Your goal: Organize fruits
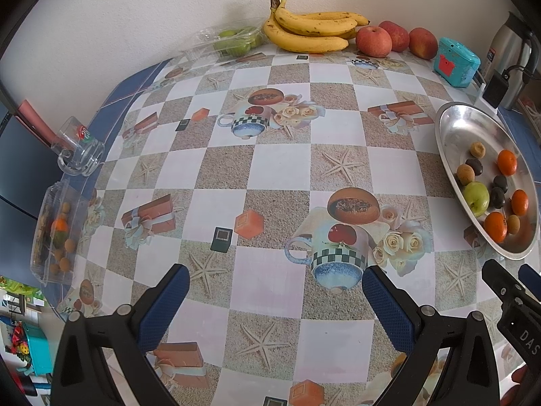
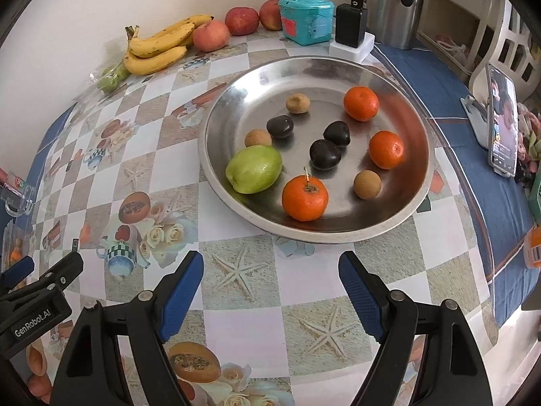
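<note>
Our left tongs (image 1: pixel 275 282) and right tongs (image 2: pixel 270 269) both gape wide, empty, above the tabletop (image 2: pixel 243 318). The steel plate (image 2: pixel 233 94) ahead of our right tongs holds tangerines (image 2: pixel 305 198), dark plums (image 2: pixel 325 154) and a green guava (image 2: pixel 254 168).

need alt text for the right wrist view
A round metal tray holds three tangerines, a green fruit, dark plums and small brown fruits. The open right tool hovers empty before it; bananas line the wall.

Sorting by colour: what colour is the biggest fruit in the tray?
Light green, clearest in the right wrist view.
</note>
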Action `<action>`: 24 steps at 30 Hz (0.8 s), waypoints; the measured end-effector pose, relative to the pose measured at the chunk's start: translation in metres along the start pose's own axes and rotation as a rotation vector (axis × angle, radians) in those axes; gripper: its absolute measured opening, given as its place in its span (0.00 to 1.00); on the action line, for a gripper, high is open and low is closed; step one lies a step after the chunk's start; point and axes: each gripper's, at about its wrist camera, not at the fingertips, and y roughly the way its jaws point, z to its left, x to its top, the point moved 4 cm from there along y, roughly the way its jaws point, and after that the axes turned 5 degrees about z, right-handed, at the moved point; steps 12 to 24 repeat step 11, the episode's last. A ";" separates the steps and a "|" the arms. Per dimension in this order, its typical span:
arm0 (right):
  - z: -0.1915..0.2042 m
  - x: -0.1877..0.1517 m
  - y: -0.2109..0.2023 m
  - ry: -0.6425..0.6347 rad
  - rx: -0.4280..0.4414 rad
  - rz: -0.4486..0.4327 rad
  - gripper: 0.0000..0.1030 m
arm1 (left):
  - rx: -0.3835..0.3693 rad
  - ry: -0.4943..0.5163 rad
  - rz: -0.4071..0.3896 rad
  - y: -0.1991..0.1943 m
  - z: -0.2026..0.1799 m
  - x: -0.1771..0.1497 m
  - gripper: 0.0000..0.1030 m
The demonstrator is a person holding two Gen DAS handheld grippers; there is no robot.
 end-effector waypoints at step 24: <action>-0.002 0.000 0.001 0.008 0.003 0.005 0.80 | -0.001 0.004 -0.005 -0.002 0.001 0.000 1.00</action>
